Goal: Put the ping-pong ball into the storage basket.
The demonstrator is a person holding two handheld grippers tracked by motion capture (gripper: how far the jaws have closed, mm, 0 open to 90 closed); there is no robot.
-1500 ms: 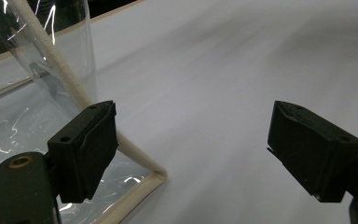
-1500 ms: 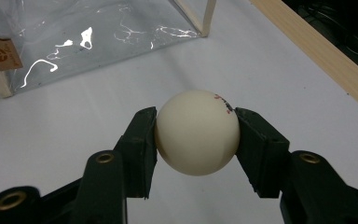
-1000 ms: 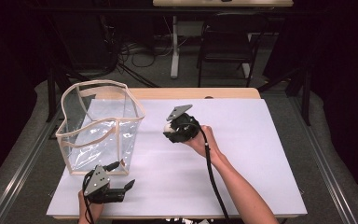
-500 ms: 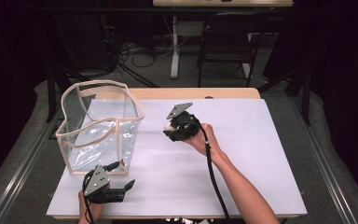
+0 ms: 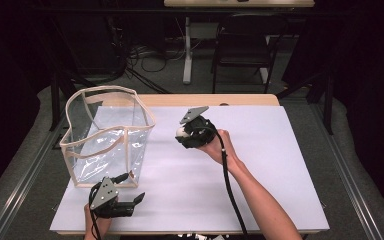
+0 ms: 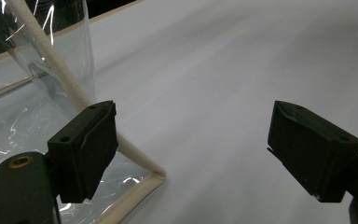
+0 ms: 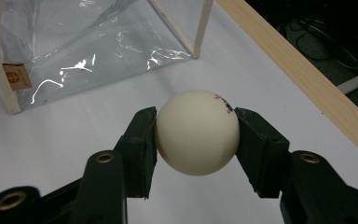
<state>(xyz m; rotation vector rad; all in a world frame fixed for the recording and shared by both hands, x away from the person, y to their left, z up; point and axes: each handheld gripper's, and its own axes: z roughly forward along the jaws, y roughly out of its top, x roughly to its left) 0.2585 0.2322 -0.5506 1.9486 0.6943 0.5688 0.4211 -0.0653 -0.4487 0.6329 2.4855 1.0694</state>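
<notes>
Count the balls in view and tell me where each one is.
1. The cream ball sits clamped between the jaws of the right gripper, beside the clear bag. The bag looks empty, though glare could hide something.

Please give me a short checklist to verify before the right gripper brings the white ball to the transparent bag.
1. Grip on the white ball: ok. Both jaws of the right gripper press on its sides.
2. Ball off the table: ok, it is held above the white surface.
3. Clear bag upright with mouth open: ok, the rim stands wide.
4. Way from ball to bag mouth: ok, nothing lies between them.
5. Left gripper ready to steady the bag: not ok. Its jaws are open beside the bag's lower corner and hold nothing.
6. Bag contents: cannot tell for certain; it looks empty.
</notes>
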